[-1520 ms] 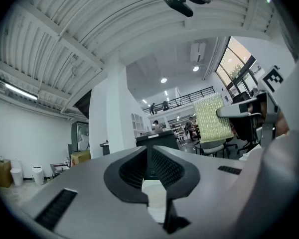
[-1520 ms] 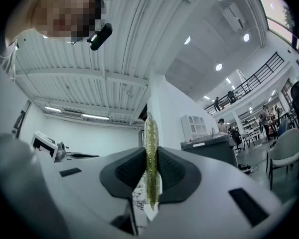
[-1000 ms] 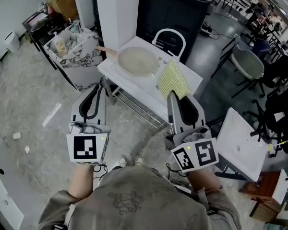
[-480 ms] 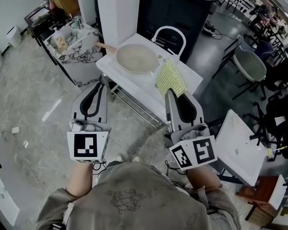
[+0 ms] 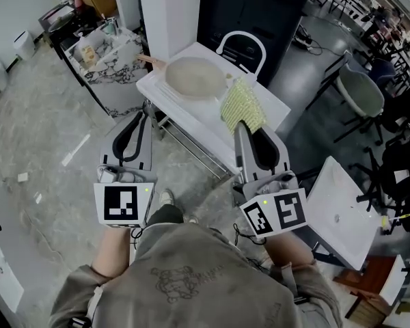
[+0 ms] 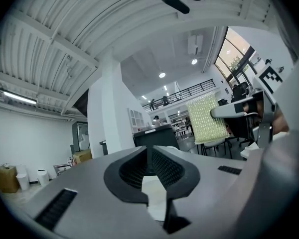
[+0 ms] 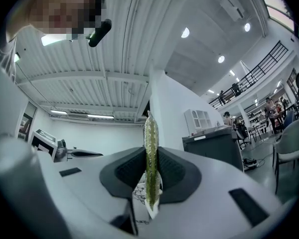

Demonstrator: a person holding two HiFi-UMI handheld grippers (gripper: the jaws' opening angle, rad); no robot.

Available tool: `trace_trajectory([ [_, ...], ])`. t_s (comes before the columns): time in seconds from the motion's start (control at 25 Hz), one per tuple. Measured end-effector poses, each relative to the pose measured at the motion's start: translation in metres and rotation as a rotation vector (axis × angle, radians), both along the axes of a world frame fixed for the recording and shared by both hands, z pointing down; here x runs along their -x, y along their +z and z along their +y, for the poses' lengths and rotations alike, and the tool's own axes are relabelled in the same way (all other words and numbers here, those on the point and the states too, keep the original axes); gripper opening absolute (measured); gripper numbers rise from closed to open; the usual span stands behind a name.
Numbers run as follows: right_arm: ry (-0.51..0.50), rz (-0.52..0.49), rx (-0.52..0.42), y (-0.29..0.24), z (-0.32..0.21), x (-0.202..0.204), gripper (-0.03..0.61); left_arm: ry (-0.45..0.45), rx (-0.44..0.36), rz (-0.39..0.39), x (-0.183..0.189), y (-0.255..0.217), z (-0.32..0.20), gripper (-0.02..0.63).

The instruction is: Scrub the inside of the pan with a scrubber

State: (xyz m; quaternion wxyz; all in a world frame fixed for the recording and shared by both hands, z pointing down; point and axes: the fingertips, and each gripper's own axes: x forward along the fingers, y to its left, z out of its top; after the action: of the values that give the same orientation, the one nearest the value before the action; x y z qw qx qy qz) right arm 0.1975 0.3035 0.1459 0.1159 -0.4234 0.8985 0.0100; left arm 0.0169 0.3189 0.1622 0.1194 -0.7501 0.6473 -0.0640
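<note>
White rectangular bench [image 5: 191, 118]: stands ahead of the person, set cornerwise in the head view; its near edge and metal underframe are partly covered by the two hand-held grippers; its far corner is cut off by a white looped chair back [image 5: 241, 46] just behind it.

Round shallow pan with a pale beige inside and a brown handle [image 5: 193, 77]: lies flat on the far left part of the bench, handle pointing left past the bench edge; the inside faces up and is in plain sight; neither gripper view shows the pan clearly.

Left hand-held gripper [image 5: 144, 117]: held low and level in front of the bench's near left corner, tips towards the bench, apart from the pan; the hand on it is hidden behind the marker cube, only the bare forearm shows; in the left gripper view [image 6: 149, 156] the ribbed pads are pressed together with nothing between them; a pale patch shows behind the pads and cannot be identified.

Right hand-held gripper [image 5: 239, 127]: raised a little higher than the left, tips over the bench's near right edge; its hand is likewise hidden behind the marker cube; in the right gripper view [image 7: 150, 161] the pads pinch the scrubber edge-on.

Yellow-green mesh scrubber, flat and rectangular [image 5: 242, 106]: stands up out of the right jaws, its lower end hidden between the pads [image 7: 150, 143]; in the head view it sits just right of the pan and does not touch it; its height above the bench cannot be judged.
</note>
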Motion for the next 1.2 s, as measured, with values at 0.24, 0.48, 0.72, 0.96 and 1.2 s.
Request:
trace_trajectory([
  [0.24, -0.003, 0.004, 0.006, 0.011, -0.013, 0.003, 0.074, -0.007, 0.001, -0.005, 0.003, 0.007, -0.01, 0.041],
  [0.48, -0.003, 0.023, 0.002, 0.019, -0.034, 0.012, 0.074, 0.0, -0.006, -0.01, 0.008, 0.015, -0.034, 0.041],
  [0.72, 0.003, 0.041, 0.019, 0.026, -0.067, 0.023, 0.074, 0.003, 0.002, -0.001, 0.021, 0.022, -0.068, 0.041],
  [0.96, 0.028, 0.043, 0.04, 0.032, -0.11, 0.037, 0.074, 0.018, 0.01, -0.006, 0.04, 0.027, -0.109, 0.041],
  [1.2, 0.036, 0.055, 0.068, 0.041, -0.152, 0.065, 0.074, 0.039, 0.05, -0.012, 0.06, 0.037, -0.153, 0.041],
])
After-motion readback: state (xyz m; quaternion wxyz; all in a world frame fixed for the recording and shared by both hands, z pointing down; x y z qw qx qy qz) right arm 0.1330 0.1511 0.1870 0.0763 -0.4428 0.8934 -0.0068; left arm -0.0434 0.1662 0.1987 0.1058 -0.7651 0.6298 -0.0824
